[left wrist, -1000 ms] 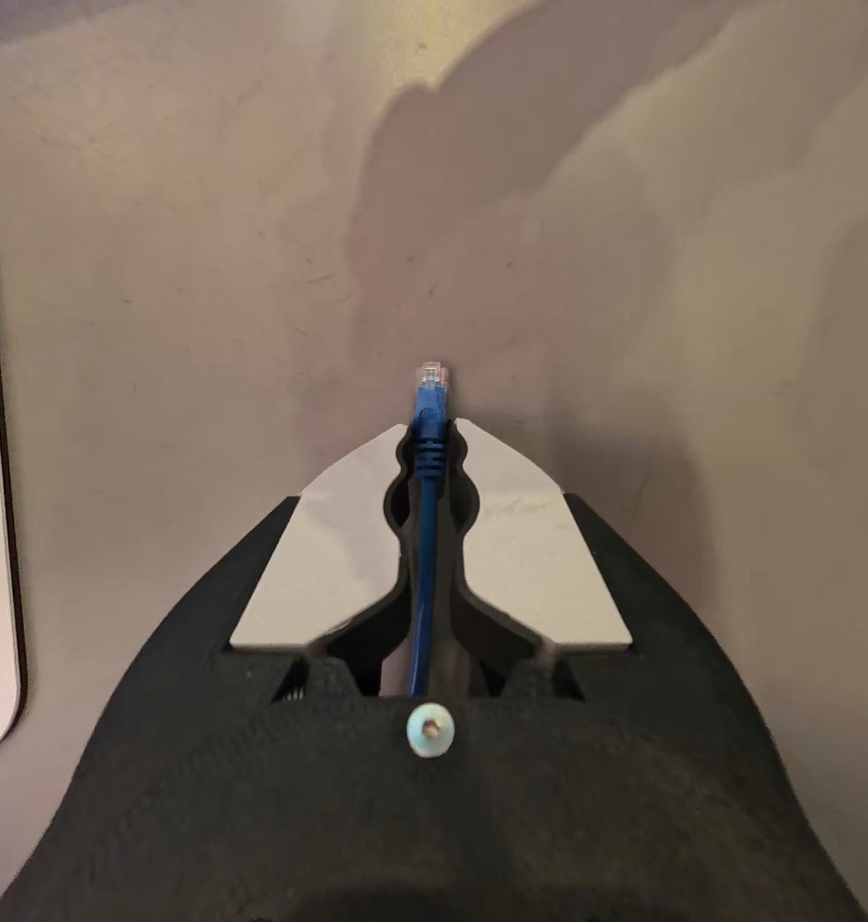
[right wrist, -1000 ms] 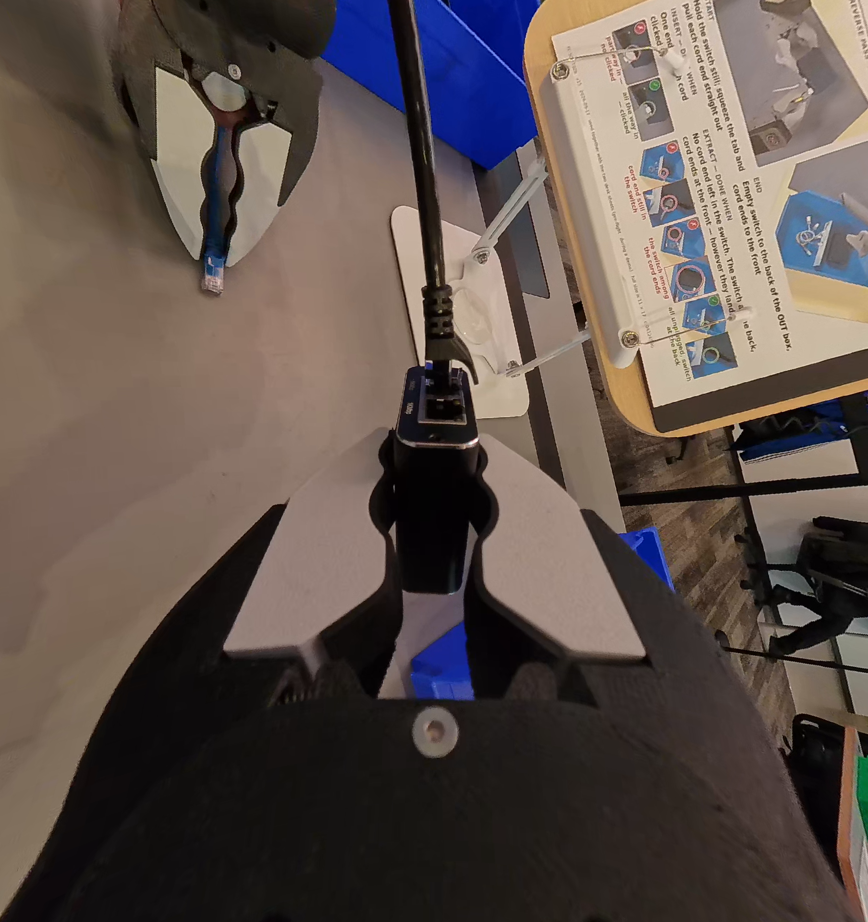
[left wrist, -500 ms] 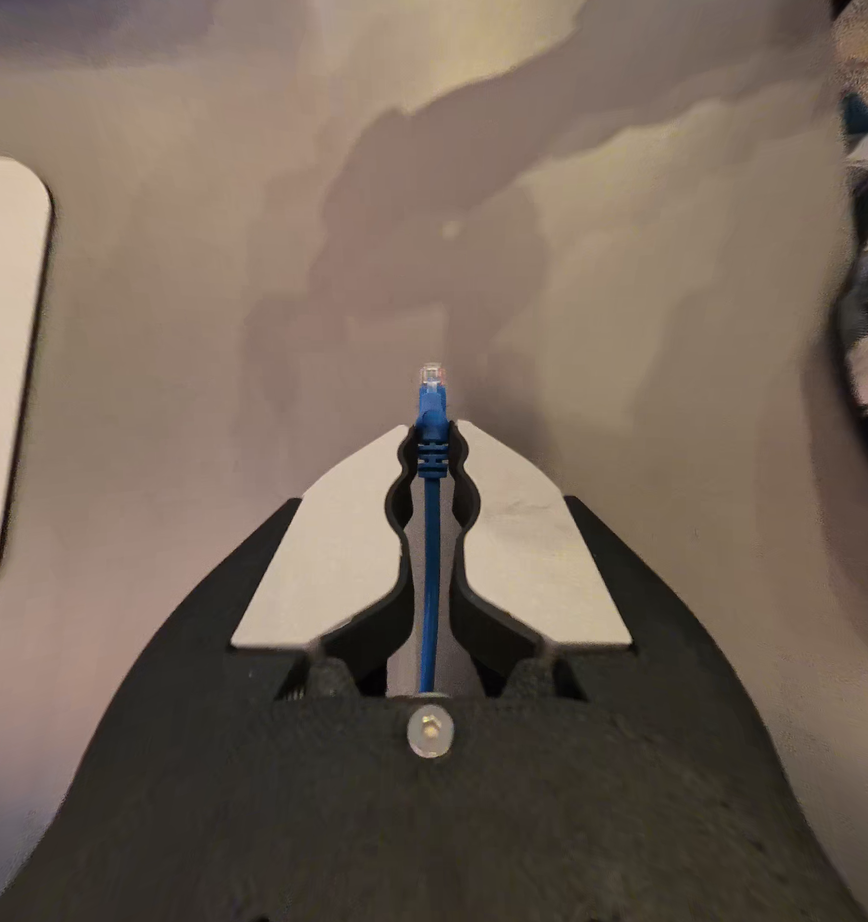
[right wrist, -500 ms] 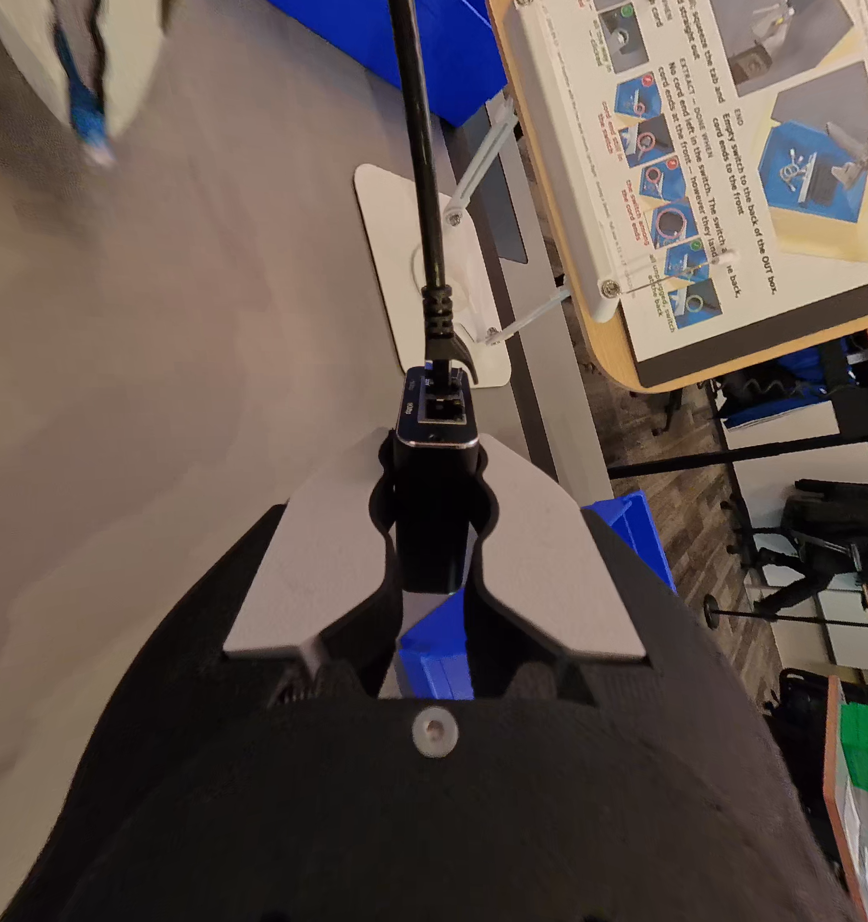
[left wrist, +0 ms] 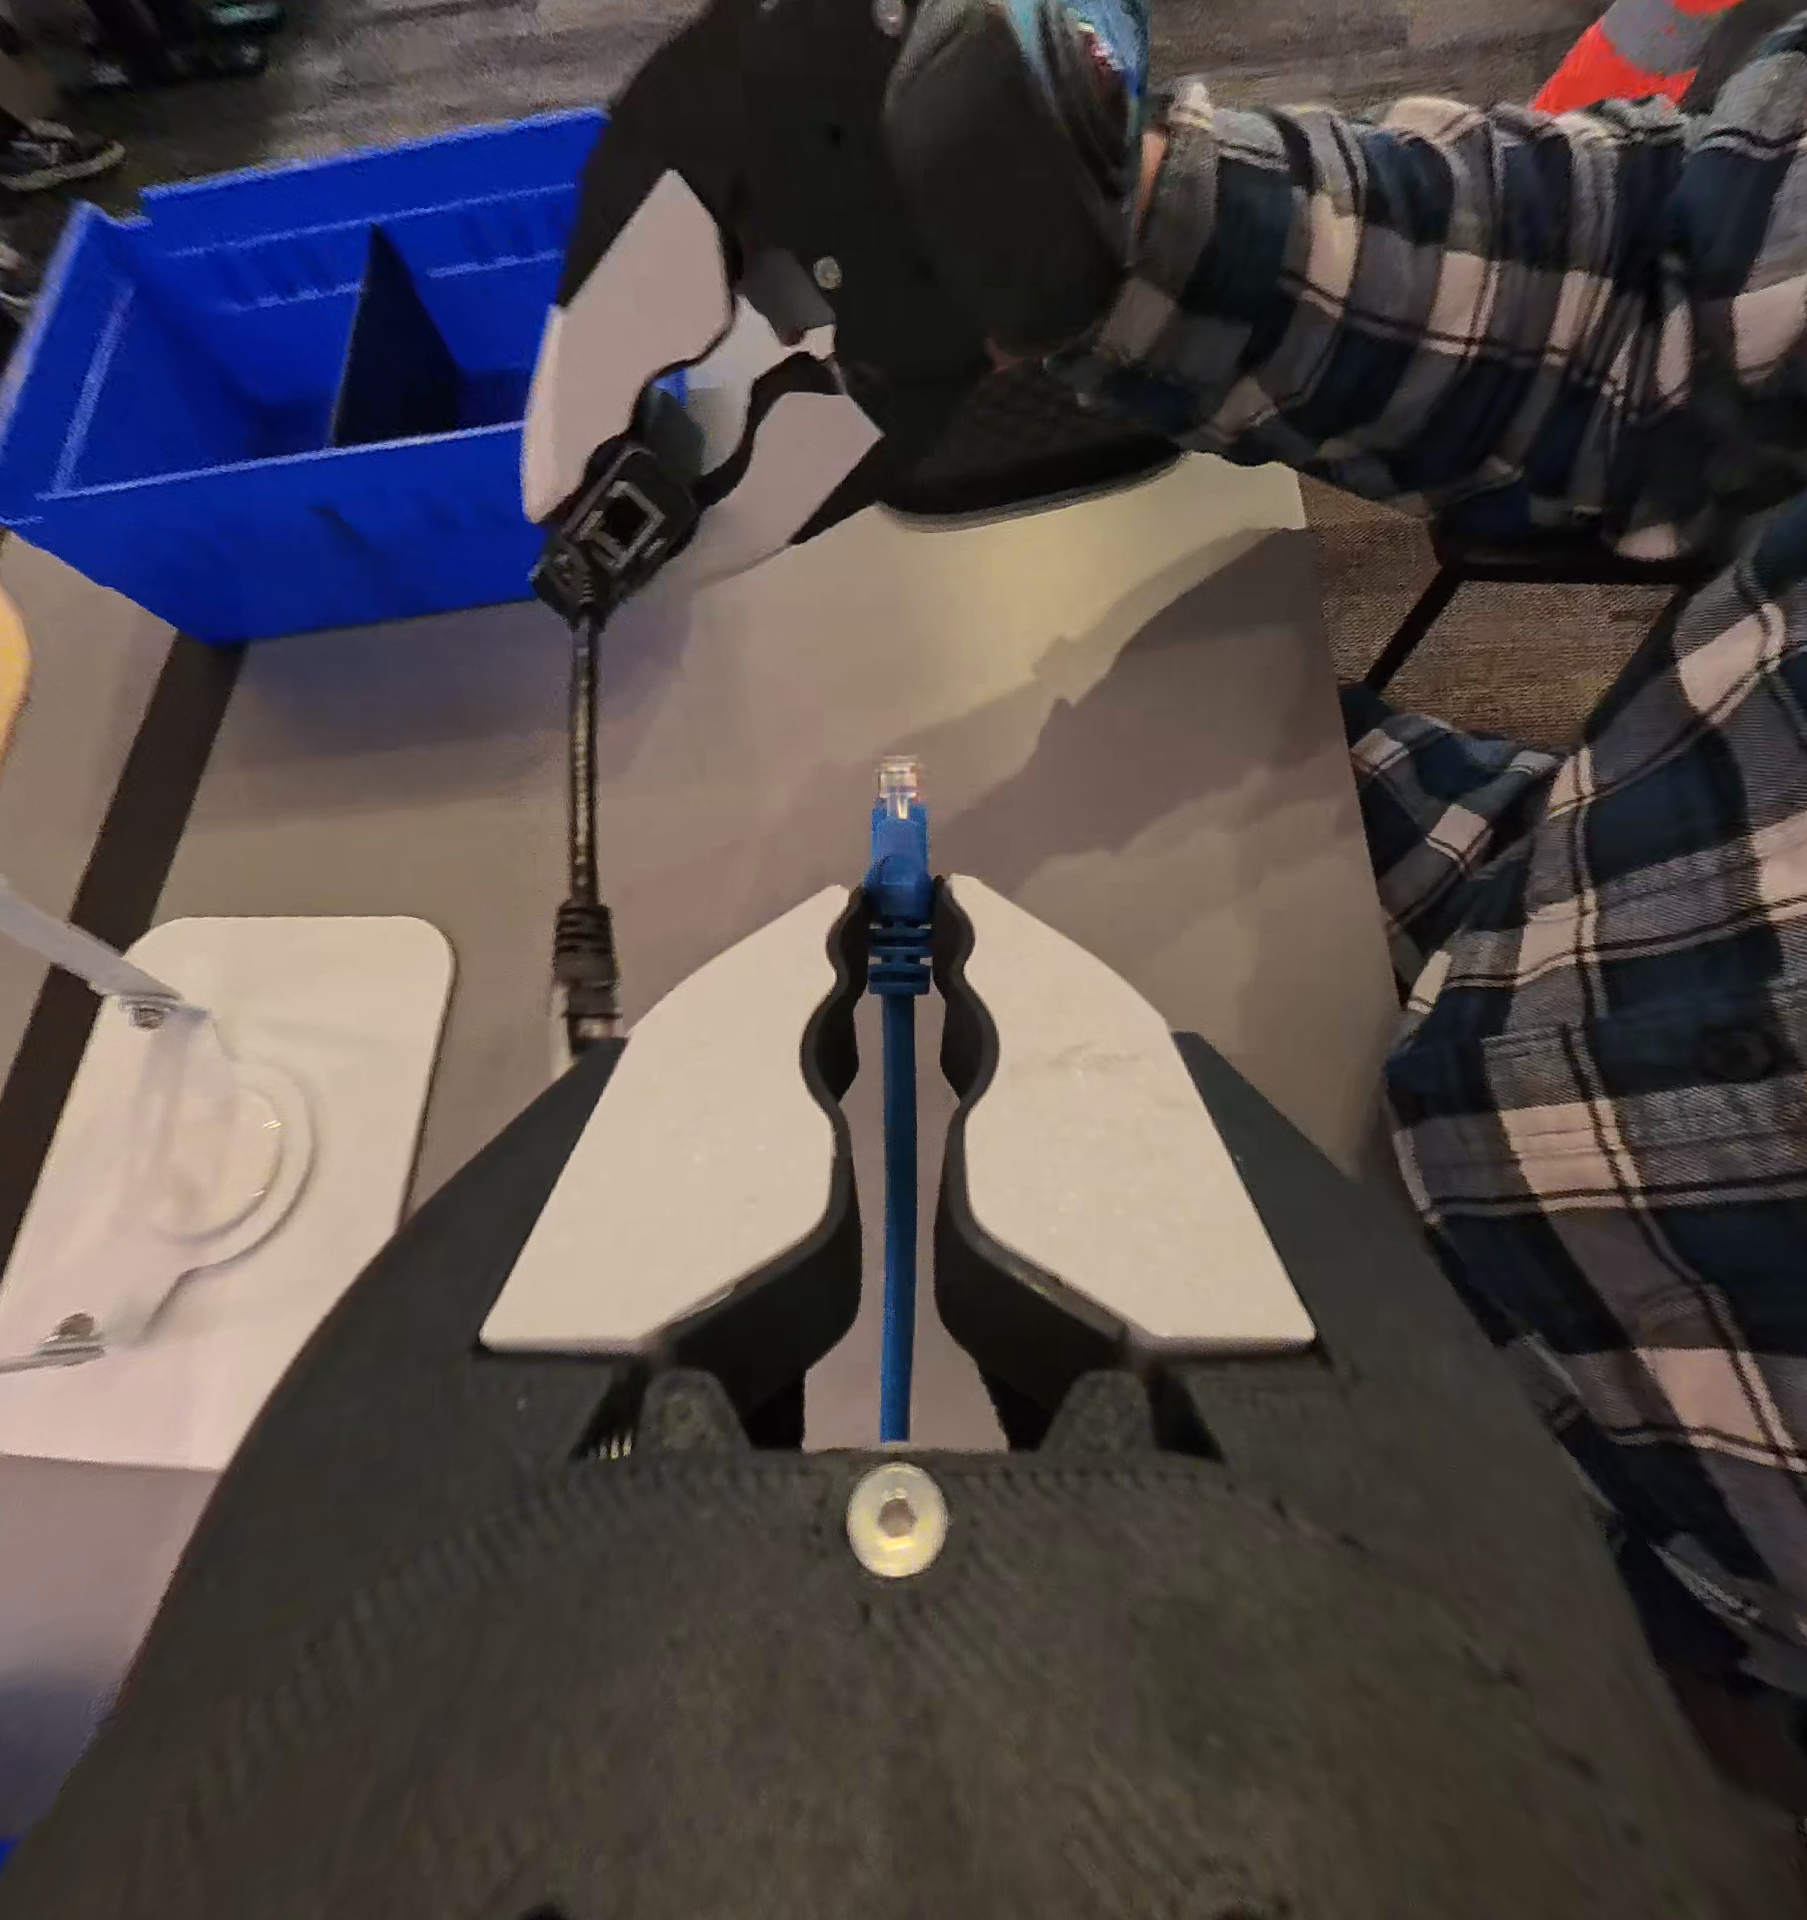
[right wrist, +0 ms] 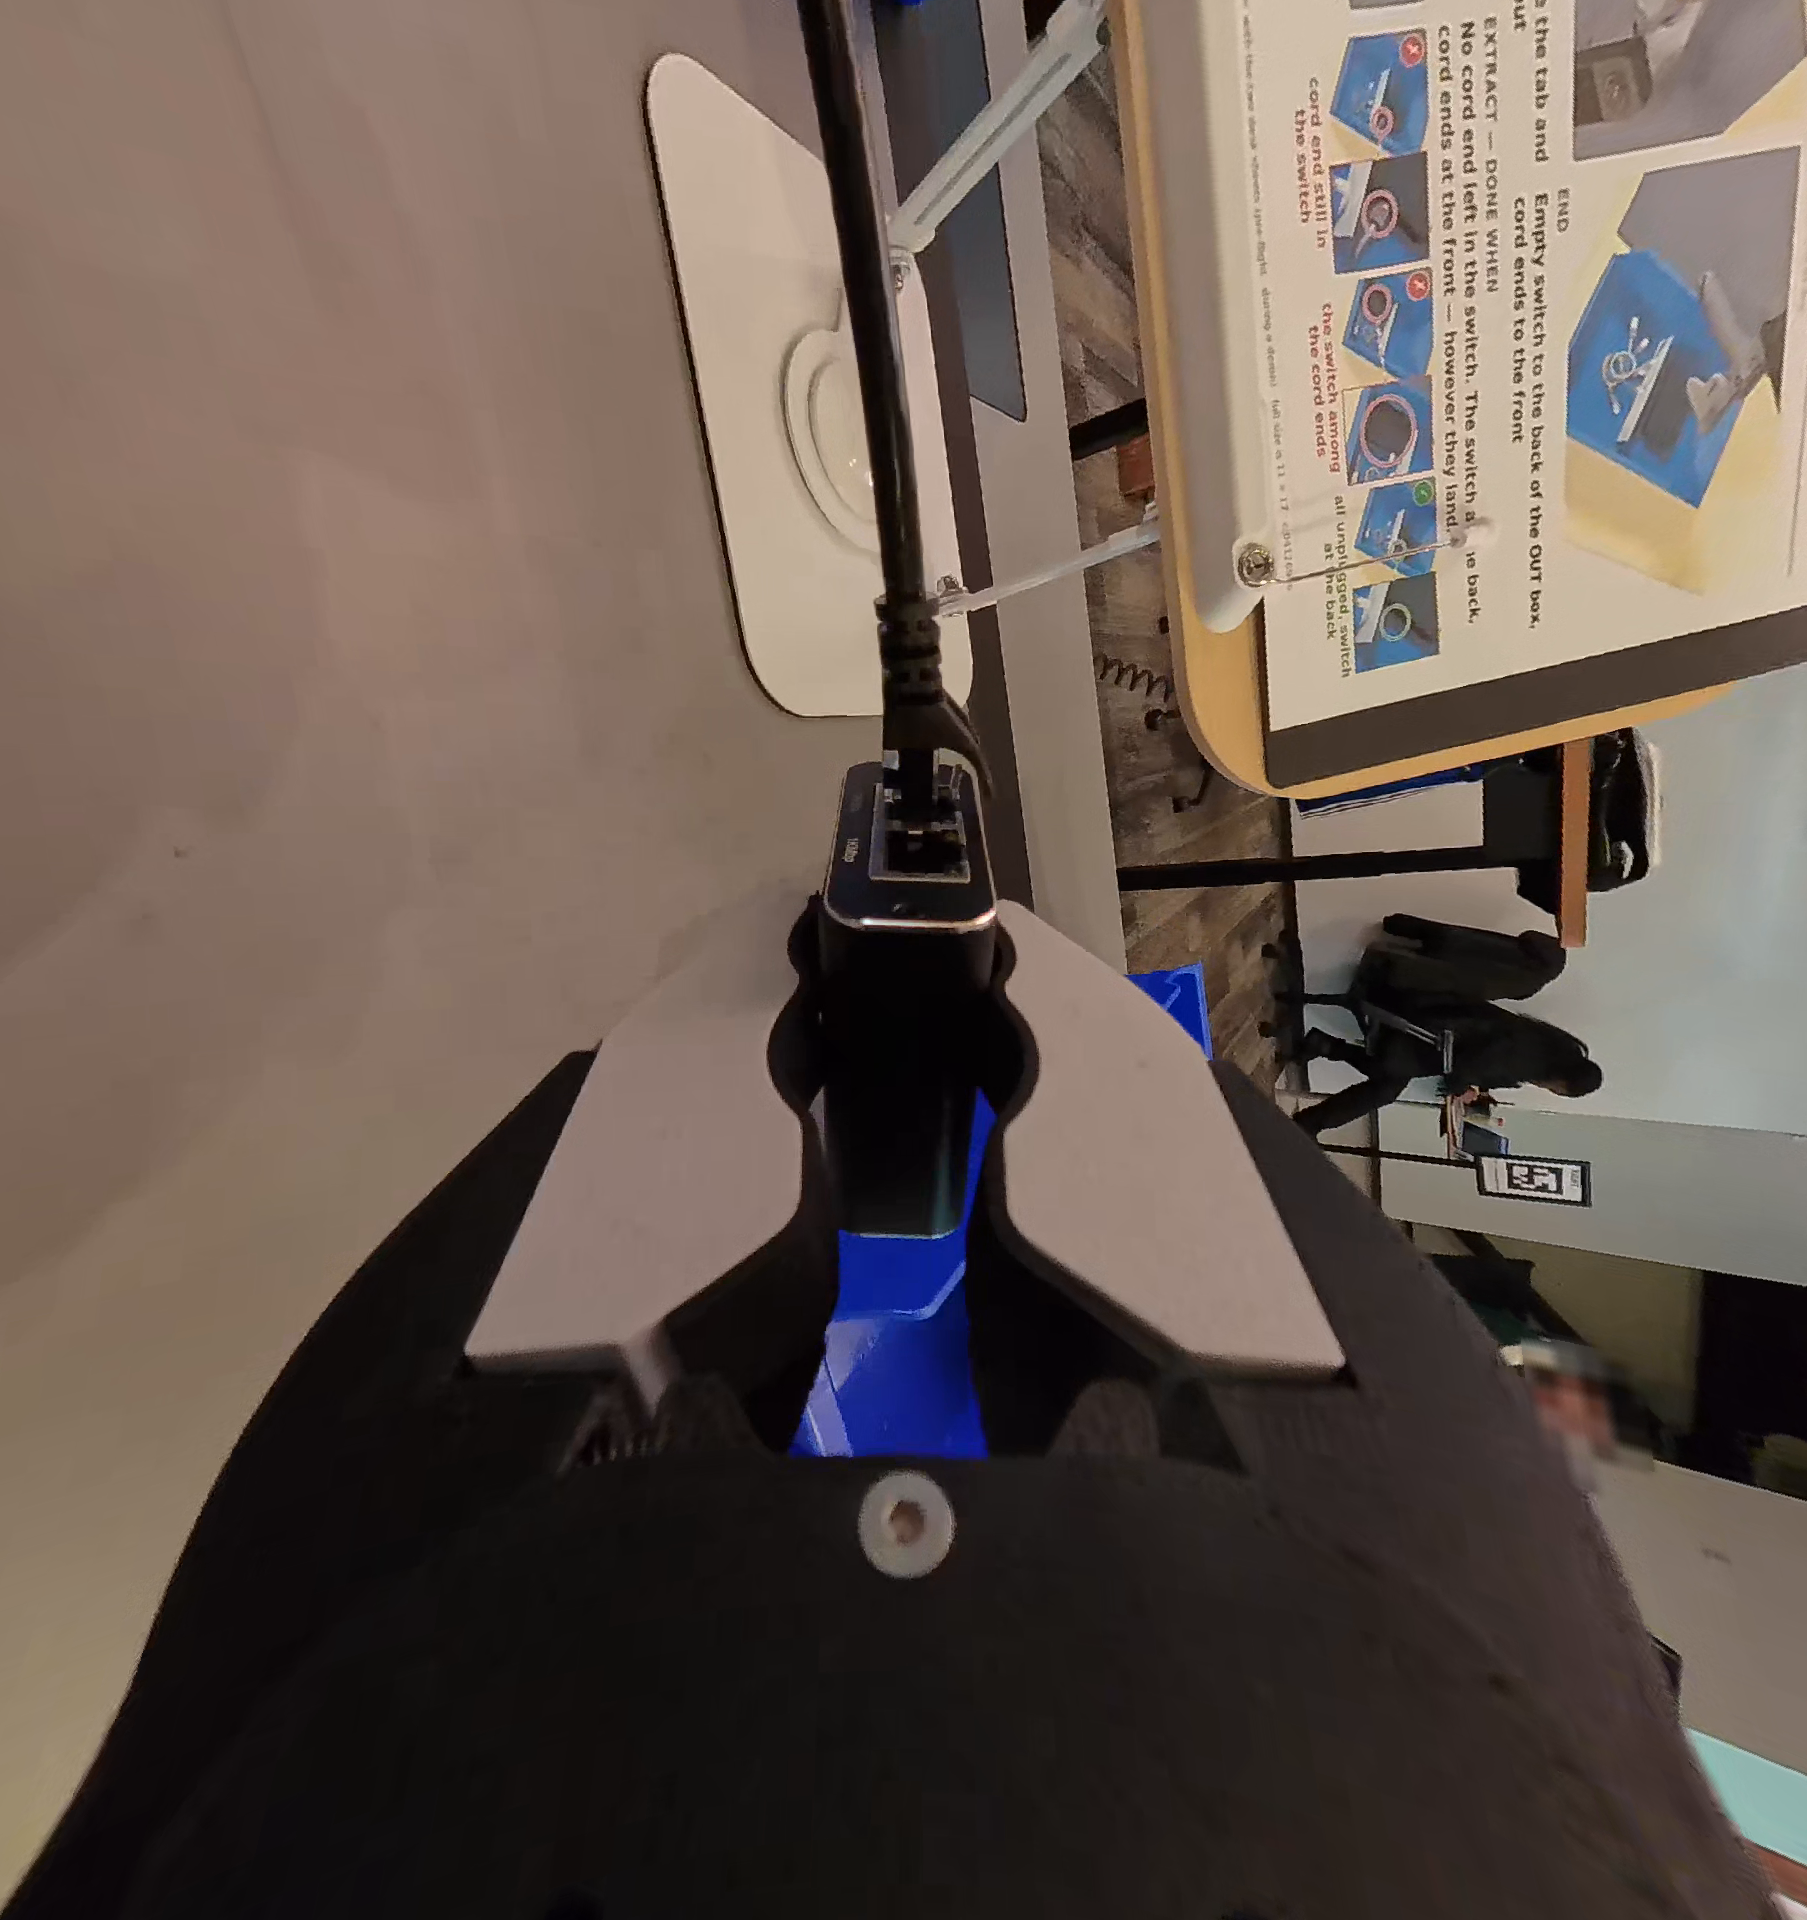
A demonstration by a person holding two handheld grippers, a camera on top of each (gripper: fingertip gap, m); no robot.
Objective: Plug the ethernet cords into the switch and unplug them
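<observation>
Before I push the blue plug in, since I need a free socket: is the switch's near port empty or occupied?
Empty. On the switch, the near port is an open socket; only the far one holds the black cord.

Blue bin [left wrist: 255,436], white stand base [left wrist: 224,1174], instruction board [right wrist: 1501,343], grey table [left wrist: 982,665].

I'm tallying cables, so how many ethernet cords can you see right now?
2. The blue cord is clamped in the left hand-held gripper. The black cord is plugged into the switch in the right hand-held gripper. Others may be hidden.
</observation>
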